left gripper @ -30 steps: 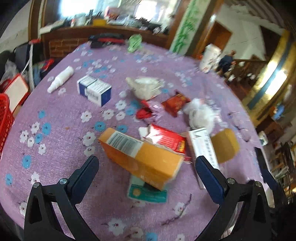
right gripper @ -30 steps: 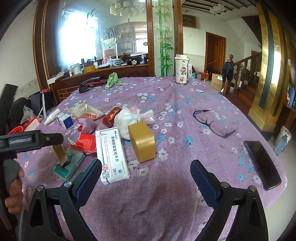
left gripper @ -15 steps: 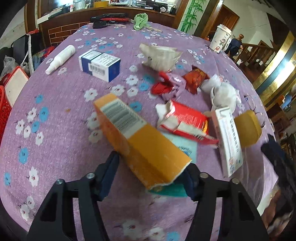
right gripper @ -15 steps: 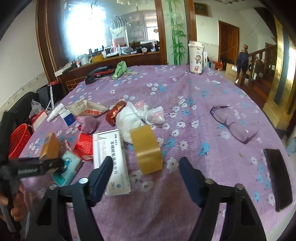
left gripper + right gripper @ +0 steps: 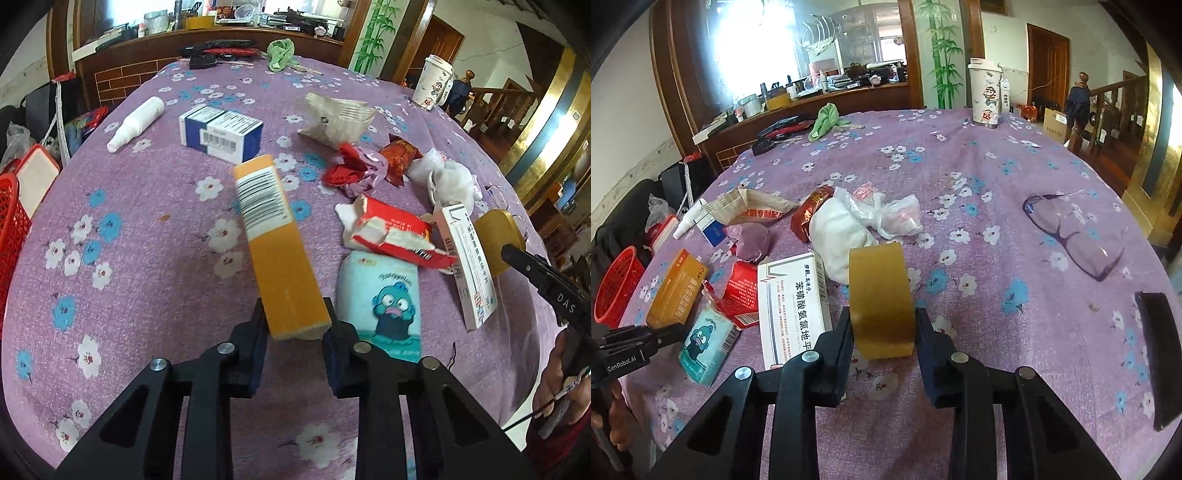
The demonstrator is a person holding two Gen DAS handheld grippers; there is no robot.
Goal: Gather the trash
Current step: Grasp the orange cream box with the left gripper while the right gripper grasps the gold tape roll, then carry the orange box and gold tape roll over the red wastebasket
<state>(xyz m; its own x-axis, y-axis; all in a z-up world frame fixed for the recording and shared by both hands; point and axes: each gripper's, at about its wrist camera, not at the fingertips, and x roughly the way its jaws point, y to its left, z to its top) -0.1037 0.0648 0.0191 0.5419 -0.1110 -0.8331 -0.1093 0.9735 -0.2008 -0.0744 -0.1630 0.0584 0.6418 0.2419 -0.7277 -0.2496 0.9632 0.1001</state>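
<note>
Orange box (image 5: 275,236) points away from left tool (image 5: 295,325).

left gripper (image 5: 295,317) jaws, just closing, clamp the orange box (image 5: 275,236).

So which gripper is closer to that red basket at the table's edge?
Left. The left gripper, shut on the orange box, is nearer the red basket; the right gripper grips the tape roll farther away.
</note>
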